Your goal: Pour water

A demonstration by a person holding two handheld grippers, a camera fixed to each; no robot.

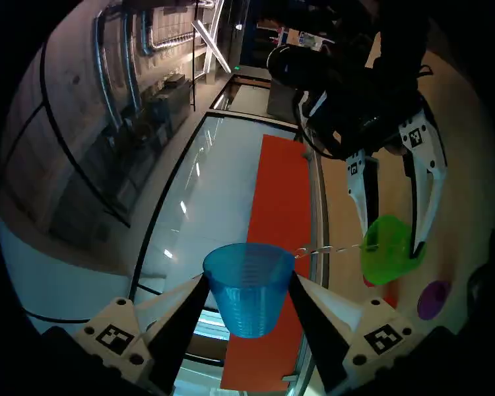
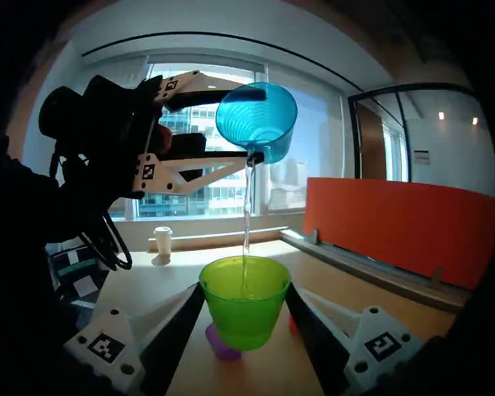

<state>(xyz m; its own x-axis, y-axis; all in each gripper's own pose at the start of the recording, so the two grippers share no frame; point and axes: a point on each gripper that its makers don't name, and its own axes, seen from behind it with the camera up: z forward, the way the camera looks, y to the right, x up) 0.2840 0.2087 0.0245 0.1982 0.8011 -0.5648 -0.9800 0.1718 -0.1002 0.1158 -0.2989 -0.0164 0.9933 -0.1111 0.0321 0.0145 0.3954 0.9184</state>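
Well, the only print close enough to make out is the square black-and-white marker (image 1: 117,338) at the base of each gripper finger, a coded pattern rather than letters. A white notice (image 2: 420,157) on the far wall, right of the right gripper view, is too small to read. So is any print on the lidded paper cup (image 2: 162,239) standing on the sill left of centre.

In the left gripper view the left gripper (image 1: 249,280) sits at bottom centre. Its fingers are spread to a cup's width and press on both sides of the blue cup (image 1: 249,297). The right gripper view shows the same cup in the upper middle of the frame, tipped well over with its mouth turned toward the camera and clamped between the two white fingers.

A thin stream of water (image 2: 247,211) falls from the cup's lower lip straight down into the green cup (image 2: 245,310). That cup stands upright at bottom centre of the right gripper view. The right gripper (image 2: 244,290) pinches it from both sides, with the jaws parted only as far as the cup's walls. In the left gripper view the green cup hangs at middle right between those fingers, and the stream reaches its rim as a pale line.

A purple piece (image 2: 221,344) lies on the pale wooden table (image 2: 340,284) just under the green cup; whether they touch cannot be told. An orange partition (image 2: 399,224) runs along the table's edge at the right. Behind the blue cup is a window (image 2: 195,191) showing tower blocks.
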